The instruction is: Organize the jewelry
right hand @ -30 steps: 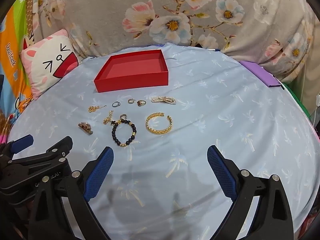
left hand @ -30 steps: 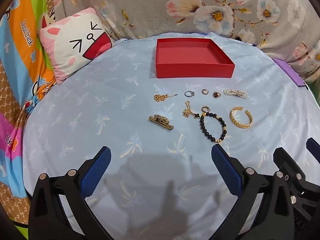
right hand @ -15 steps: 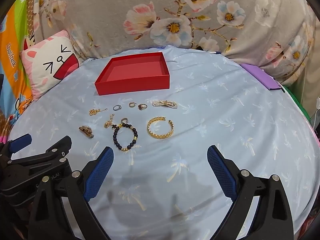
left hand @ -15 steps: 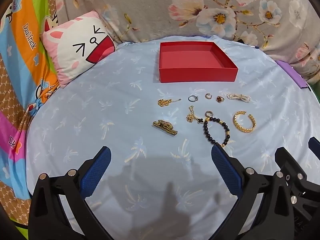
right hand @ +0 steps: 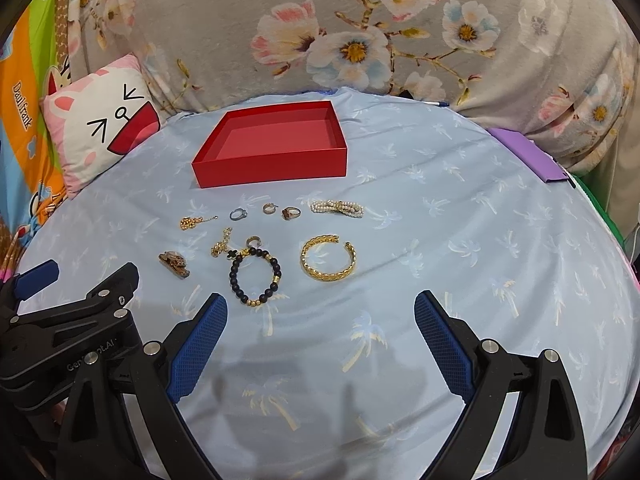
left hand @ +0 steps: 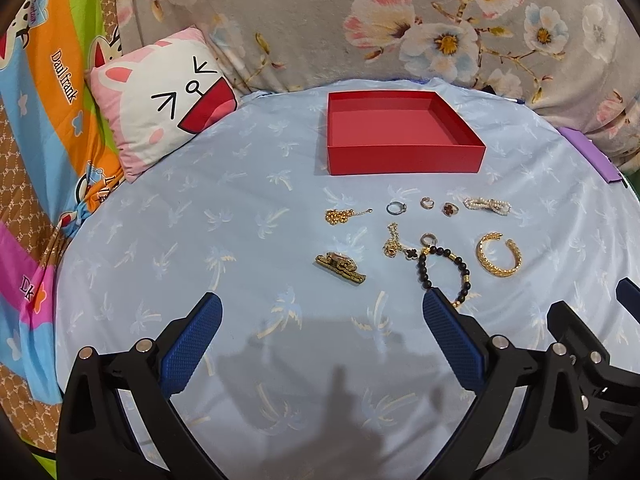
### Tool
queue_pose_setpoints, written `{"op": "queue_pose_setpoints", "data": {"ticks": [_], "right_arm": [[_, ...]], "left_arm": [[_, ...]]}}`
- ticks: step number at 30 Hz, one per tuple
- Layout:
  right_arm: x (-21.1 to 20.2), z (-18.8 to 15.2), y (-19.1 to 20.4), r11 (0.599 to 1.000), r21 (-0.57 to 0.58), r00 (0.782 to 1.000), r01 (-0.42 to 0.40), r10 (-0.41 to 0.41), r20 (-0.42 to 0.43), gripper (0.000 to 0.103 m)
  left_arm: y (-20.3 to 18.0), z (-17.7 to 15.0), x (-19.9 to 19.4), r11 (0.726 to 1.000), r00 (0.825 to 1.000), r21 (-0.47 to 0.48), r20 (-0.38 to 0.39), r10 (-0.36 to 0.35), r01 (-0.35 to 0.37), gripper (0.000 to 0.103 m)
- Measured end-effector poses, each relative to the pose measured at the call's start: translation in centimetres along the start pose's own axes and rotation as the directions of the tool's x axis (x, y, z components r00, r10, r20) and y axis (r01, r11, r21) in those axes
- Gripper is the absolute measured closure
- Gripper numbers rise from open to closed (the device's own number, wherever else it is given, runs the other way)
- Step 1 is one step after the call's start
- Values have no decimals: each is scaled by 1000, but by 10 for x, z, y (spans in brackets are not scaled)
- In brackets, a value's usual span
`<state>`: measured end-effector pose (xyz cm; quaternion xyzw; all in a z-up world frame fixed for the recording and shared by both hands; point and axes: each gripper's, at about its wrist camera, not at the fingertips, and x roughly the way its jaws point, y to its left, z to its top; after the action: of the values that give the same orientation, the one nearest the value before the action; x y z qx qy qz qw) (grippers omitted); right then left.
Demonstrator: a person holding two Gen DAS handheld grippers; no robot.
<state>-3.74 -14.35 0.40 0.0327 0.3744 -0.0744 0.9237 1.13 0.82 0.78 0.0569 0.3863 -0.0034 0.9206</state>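
An empty red box (left hand: 402,136) (right hand: 272,144) stands at the back of the blue cloth. Several jewelry pieces lie in front of it: a gold cuff bangle (left hand: 498,260) (right hand: 329,262), a black bead bracelet (left hand: 442,270) (right hand: 255,278), a pearl piece (left hand: 487,205) (right hand: 338,208), rings (left hand: 396,208) (right hand: 239,213), a gold chain (left hand: 340,215) (right hand: 192,222) and a dark gold brooch (left hand: 341,267) (right hand: 174,264). My left gripper (left hand: 320,308) and right gripper (right hand: 320,308) are both open and empty, hovering short of the jewelry.
A cat-face cushion (left hand: 168,96) (right hand: 102,120) lies at the back left. A floral blanket (left hand: 400,20) rises behind the box. A purple flat object (right hand: 528,154) sits at the right edge. The left gripper's body (right hand: 68,320) shows in the right wrist view.
Both grippers have pulled back and tilted slightly, so the box and jewelry sit a little lower and farther in view. Nothing on the cloth has moved.
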Motion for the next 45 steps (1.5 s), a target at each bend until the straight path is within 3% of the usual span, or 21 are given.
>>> {"op": "queue_pose_setpoints", "data": {"ticks": [45], "right_arm": [[11, -5, -3, 1000, 11, 1000, -2, 3, -24, 10]], "left_arm": [[-5, -3, 8, 1000, 999, 5, -37, 6, -6, 5]]}}
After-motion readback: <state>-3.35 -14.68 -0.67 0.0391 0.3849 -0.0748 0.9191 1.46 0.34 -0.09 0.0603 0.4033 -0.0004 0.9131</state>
